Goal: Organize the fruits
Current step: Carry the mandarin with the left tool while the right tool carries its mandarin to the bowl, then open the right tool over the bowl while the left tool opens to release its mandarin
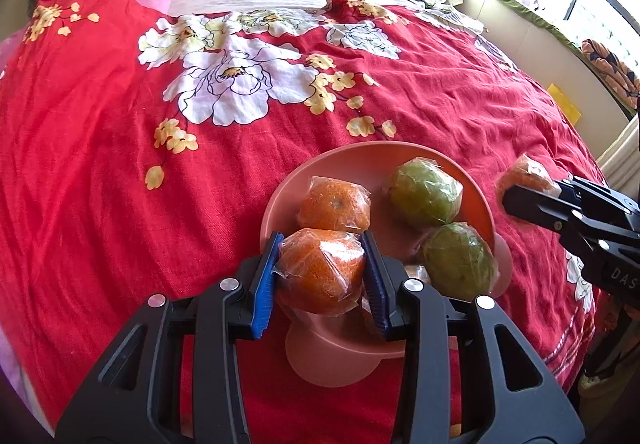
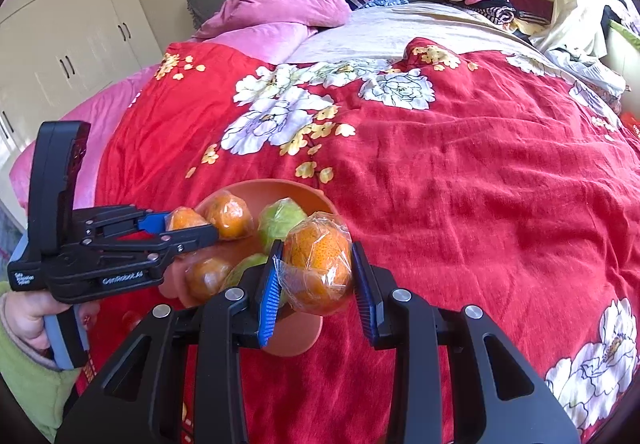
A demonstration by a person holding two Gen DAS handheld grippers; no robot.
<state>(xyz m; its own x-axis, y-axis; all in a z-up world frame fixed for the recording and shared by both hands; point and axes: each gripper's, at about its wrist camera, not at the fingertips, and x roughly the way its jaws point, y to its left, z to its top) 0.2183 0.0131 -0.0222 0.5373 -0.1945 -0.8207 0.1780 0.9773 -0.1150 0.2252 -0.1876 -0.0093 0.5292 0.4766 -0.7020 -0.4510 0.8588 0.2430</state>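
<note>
Left gripper [image 1: 320, 272]: squeezes a wrapped orange [image 1: 320, 270] just above the near side of the pink bowl [image 1: 348, 160].
Bowl: round, smooth, sitting on a crinkly red flower blanket [image 1: 100, 164]. It has an orange [image 1: 334, 204] and two green fruits [image 1: 424, 192] inside.
Right gripper [image 2: 316, 272]: pinches another orange [image 2: 320, 268] by the bowl's right rim.
Left to do: both held oranges still need dropping in.
Wraps: shiny, thin plastic.

Wide bare red bedspread [image 2: 460, 184] beyond the crowded pink bowl [image 1: 360, 160], pillows [image 2: 280, 10] well back
</note>
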